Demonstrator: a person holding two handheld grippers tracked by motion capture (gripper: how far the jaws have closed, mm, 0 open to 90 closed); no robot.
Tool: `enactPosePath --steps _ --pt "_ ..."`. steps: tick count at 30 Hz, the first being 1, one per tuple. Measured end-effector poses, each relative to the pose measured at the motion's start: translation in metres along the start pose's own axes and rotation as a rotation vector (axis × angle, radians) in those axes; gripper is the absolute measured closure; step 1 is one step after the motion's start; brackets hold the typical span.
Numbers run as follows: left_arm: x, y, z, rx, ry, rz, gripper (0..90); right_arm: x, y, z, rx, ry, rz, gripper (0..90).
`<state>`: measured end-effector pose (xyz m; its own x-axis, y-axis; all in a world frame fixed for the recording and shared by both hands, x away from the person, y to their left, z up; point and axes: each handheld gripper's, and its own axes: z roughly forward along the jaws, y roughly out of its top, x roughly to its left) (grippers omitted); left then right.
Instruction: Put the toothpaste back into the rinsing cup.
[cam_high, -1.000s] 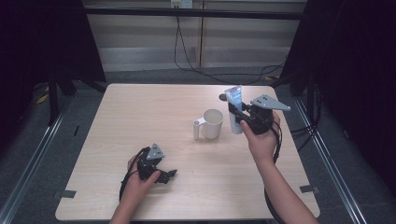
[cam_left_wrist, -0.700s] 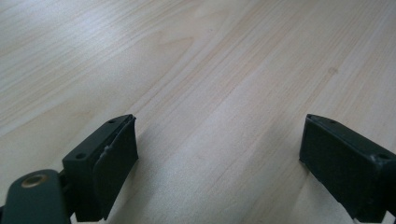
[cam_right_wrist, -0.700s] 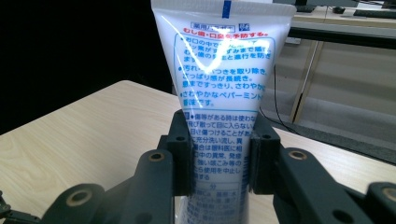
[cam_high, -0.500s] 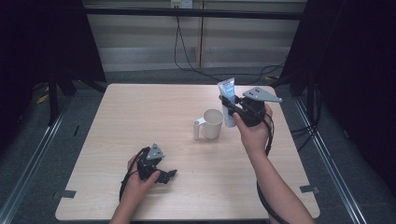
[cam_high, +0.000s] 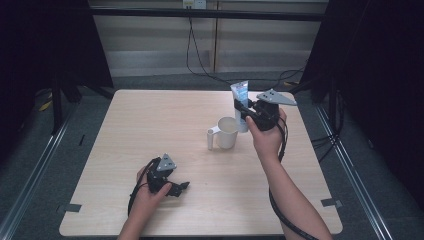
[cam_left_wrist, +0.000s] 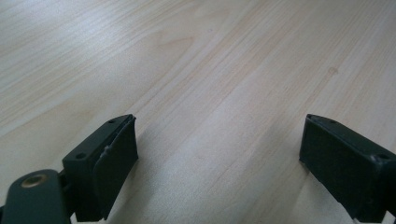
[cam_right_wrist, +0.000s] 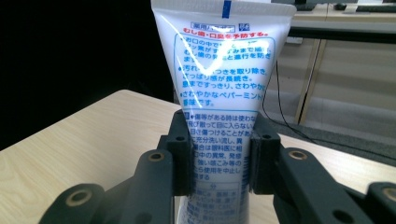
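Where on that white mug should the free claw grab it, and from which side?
Probably the handle. The mug stands upright on the table with its handle sticking out toward the left claw, which rests open on the wood. Come in level from that side and close on the handle; the right claw, shut on the toothpaste tube, crowds the mug's far side.

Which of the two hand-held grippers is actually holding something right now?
The right hand-held gripper, clamped on the white toothpaste tube beside the mug. The left hand-held gripper is open over bare table.
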<state>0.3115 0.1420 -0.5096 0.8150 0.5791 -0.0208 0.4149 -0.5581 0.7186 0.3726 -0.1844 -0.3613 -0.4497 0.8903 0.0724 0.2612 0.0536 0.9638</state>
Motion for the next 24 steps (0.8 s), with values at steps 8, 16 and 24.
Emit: enactPosePath --steps 8,16,24 --pt "0.000 0.000 -0.001 0.004 0.003 0.005 11.4 0.002 0.001 0.009 0.000 0.006 -0.008 67.5" --pt "0.000 0.000 -0.001 0.007 0.015 0.007 11.5 0.002 -0.001 0.018 0.001 0.003 -0.008 67.5" --pt "0.000 0.000 -0.001 0.004 0.012 0.006 11.6 0.002 -0.005 0.026 0.003 -0.002 0.006 67.4"
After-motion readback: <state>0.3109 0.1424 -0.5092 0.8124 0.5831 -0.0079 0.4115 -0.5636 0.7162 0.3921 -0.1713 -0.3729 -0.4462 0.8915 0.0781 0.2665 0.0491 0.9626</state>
